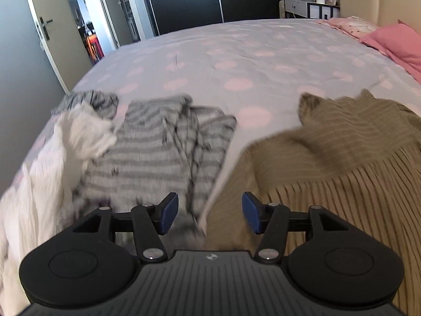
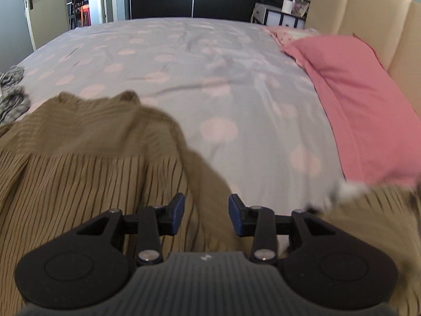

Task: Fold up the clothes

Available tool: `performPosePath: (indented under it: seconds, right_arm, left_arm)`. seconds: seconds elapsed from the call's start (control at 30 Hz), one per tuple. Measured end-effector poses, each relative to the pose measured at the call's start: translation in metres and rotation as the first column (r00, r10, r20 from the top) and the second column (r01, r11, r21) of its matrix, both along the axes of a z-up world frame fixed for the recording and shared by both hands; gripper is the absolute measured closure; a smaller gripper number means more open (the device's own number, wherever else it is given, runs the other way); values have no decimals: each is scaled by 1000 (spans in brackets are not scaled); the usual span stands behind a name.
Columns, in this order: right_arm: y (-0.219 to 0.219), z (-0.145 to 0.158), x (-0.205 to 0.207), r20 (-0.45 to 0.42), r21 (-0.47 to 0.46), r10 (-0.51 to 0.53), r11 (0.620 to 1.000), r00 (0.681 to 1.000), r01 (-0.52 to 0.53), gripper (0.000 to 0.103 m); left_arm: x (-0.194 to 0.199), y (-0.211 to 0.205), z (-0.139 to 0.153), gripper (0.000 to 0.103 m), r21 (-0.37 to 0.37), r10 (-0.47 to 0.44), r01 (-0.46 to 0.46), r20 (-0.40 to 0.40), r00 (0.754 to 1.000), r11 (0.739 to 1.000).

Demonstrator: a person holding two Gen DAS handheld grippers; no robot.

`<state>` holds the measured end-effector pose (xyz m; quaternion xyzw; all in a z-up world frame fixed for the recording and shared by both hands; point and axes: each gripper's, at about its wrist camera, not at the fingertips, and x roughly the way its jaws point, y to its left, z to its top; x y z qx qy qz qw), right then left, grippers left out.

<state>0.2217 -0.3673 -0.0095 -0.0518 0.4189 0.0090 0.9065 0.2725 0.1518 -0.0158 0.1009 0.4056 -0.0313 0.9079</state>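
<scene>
Two handheld grippers hang low over the near edge of a bed (image 2: 184, 60) strewn with laundry. The left gripper (image 1: 210, 215) has its blue-padded fingers (image 1: 168, 214) spread wide with nothing between them, above the seam where a grey striped garment (image 1: 163, 152) meets an olive pleated garment (image 1: 342, 184). The right gripper (image 2: 206, 215) is likewise wide apart and holding nothing, poised over the right-hand edge of the olive piece (image 2: 79, 173), which sprawls rumpled across the near part of the bed, its upper section bunched toward the far side. To the left lies a white garment (image 1: 39, 184), partly over the striped one; a second grey crumple (image 1: 89, 101) sits just beyond. Motion blur softens the cloth in both views.

The olive garment lies neither flat nor folded, so this scene would fit either a piece about to be spread or one being rearranged between folds. Whichever applies, good handling would likely mean pinching only a single layer at an edge or corner, taking matching points with both grippers, and keeping the pleats running straight so the fabric does not twist. Farther off, the dotted duvet offers open room; a pink pillow (image 2: 355, 100) rests at the far right by the headboard (image 2: 368, 13).
</scene>
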Motion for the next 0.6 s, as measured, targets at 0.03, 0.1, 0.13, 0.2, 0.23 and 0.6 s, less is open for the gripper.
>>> performPosePath:
  seconds: [0.03, 0.1, 0.13, 0.2, 0.23, 0.6]
  right_arm:
    - [-2, 1, -10, -5, -9, 1, 1000, 1000, -1, 60]
    - [-9, 4, -26, -15, -29, 3, 1000, 1000, -3, 60]
    - [-14, 5, -32, -21, -33, -6, 999, 1000, 5, 60]
    - [-24, 1, -42, -33, -48, -27, 999, 999, 26, 61]
    - [-29, -2, -46, -38, -49, -40, 998, 998, 38, 62]
    - [-27, -26, -11, -10, -71, -9, 997, 1000, 8, 73]
  left_arm:
    - [-6, -1, -2, 48, -3, -2, 2, 0, 1000, 1000]
    - [-15, -2, -6, 48, -6, 0, 0, -1, 1000, 1000]
    - [-15, -3, -10, 49, -6, 9, -9, -4, 1000, 1000]
    - [-13, -3, -19, 64, -11, 25, -25, -12, 1000, 1000]
    - [-11, -2, -23, 86, 0, 35, -35, -18, 999, 999]
    - [7, 48, 39, 103, 22, 210, -212, 75, 975, 977]
